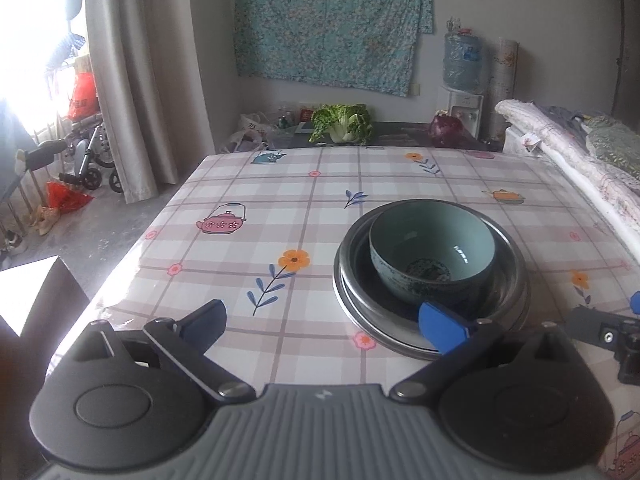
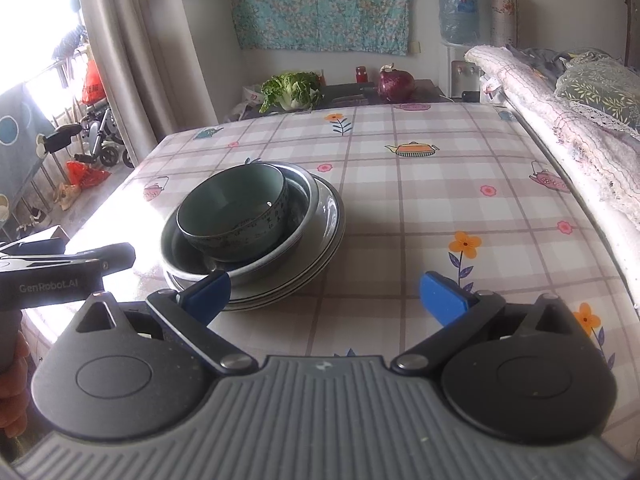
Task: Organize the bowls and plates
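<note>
I judge the stacking step done: the green bowl (image 1: 432, 256) sits inside a metal bowl (image 1: 508, 280), which rests on the stacked plates (image 2: 320, 240), all on the desk (image 1: 280, 208). My left claw (image 1: 324, 320) stands wide open and empty just beside the stack; my right claw (image 2: 324, 296) is equally wide, holding nothing, its left finger in front of the plates' near rim. Next I would check for any loose dishes, though I see none. Beside the stack, the other handle reads "GenRobot.AI" (image 2: 48, 287). The label on the water jug (image 2: 458, 12), well behind the stack, is too small to read.
</note>
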Action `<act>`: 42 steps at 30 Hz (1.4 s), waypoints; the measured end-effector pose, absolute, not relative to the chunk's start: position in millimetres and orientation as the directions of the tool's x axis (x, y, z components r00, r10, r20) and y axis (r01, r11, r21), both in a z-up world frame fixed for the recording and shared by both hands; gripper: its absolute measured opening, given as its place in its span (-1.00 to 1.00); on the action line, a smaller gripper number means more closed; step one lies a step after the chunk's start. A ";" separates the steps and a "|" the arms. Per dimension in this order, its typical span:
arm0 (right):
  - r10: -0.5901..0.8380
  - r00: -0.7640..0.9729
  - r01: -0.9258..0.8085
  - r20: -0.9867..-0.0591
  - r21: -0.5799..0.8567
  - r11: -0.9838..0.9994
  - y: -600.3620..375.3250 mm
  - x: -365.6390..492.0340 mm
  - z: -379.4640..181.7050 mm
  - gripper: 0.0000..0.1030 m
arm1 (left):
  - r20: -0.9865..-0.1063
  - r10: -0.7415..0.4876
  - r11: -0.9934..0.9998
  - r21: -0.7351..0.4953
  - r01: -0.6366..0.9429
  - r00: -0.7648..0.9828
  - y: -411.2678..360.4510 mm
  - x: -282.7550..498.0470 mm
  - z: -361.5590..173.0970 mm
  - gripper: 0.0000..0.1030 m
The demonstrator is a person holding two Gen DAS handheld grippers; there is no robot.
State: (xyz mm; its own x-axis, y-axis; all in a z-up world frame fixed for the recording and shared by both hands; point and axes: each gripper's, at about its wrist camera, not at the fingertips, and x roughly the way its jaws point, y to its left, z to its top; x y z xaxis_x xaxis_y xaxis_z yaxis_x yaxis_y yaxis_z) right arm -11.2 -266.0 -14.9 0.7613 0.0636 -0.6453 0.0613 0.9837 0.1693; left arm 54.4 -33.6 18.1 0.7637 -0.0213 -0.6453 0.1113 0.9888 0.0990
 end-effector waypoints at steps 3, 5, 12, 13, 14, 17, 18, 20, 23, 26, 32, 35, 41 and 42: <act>0.058 0.759 0.068 -0.648 0.168 0.984 -264.6 -10.7 -13.6 0.97 | -0.676 -0.013 0.984 0.122 0.130 0.737 -36.3 59.2 13.6 1.00; 0.060 0.750 0.068 -0.659 0.166 0.984 -262.2 -10.5 -14.5 0.97 | -0.706 -0.022 0.981 0.120 0.150 0.708 -36.7 63.2 9.0 1.00; 0.056 0.697 0.076 -0.715 0.151 0.986 -252.4 -1.6 -27.0 0.97 | -0.774 -0.023 0.987 0.081 0.135 0.633 -30.7 72.4 -4.8 1.00; 0.058 0.692 0.075 -0.720 0.152 0.986 -251.7 -0.7 -28.4 0.97 | -0.776 -0.009 0.987 0.093 0.129 0.631 -30.7 73.0 -5.6 1.00; 0.055 0.684 0.078 -0.728 0.148 0.986 -250.9 0.6 -30.7 0.97 | -0.778 -0.001 0.987 0.101 0.126 0.629 -30.6 73.5 -6.1 1.00; 0.044 0.666 0.085 -0.745 0.134 0.987 -248.2 4.0 -35.0 0.97 | -0.780 0.000 0.987 0.099 0.124 0.625 -29.9 75.0 -4.7 1.00; 0.047 0.661 0.083 -0.749 0.135 0.987 -247.7 5.6 -36.0 0.97 | -0.779 0.001 0.987 0.100 0.123 0.628 -29.6 74.8 -4.3 1.00; 0.051 0.656 0.082 -0.753 0.138 0.987 -247.8 7.9 -37.0 0.97 | -0.776 0.012 0.988 0.108 0.114 0.631 -29.5 75.7 -3.1 1.00; 0.051 0.653 0.082 -0.755 0.138 0.987 -247.5 10.4 -37.0 0.97 | -0.782 0.021 0.989 0.109 0.104 0.623 -29.0 77.6 -2.9 1.00; 0.048 0.652 0.082 -0.757 0.134 0.988 -247.7 11.1 -36.8 0.97 | -0.793 0.012 0.990 0.093 0.103 0.609 -28.2 79.2 -3.3 1.00; 0.036 0.650 0.078 -0.759 0.114 0.990 -243.3 11.9 -36.1 0.97 | -0.813 -0.006 0.991 0.071 0.110 0.582 -28.8 79.4 -6.5 1.00; 0.031 0.653 0.072 -0.756 0.103 0.992 -241.7 10.8 -34.4 0.97 | -0.820 -0.012 0.991 0.064 0.114 0.573 -28.6 79.0 -7.4 1.00; 0.022 0.650 0.075 -0.759 0.093 0.993 -241.2 10.0 -34.1 0.97 | -0.827 -0.020 0.991 0.058 0.121 0.562 -28.8 78.3 -9.7 1.00; 0.021 0.649 0.076 -0.760 0.092 0.993 -241.3 9.8 -34.0 0.97 | -0.827 -0.023 0.991 0.055 0.122 0.561 -28.9 78.0 -9.9 1.00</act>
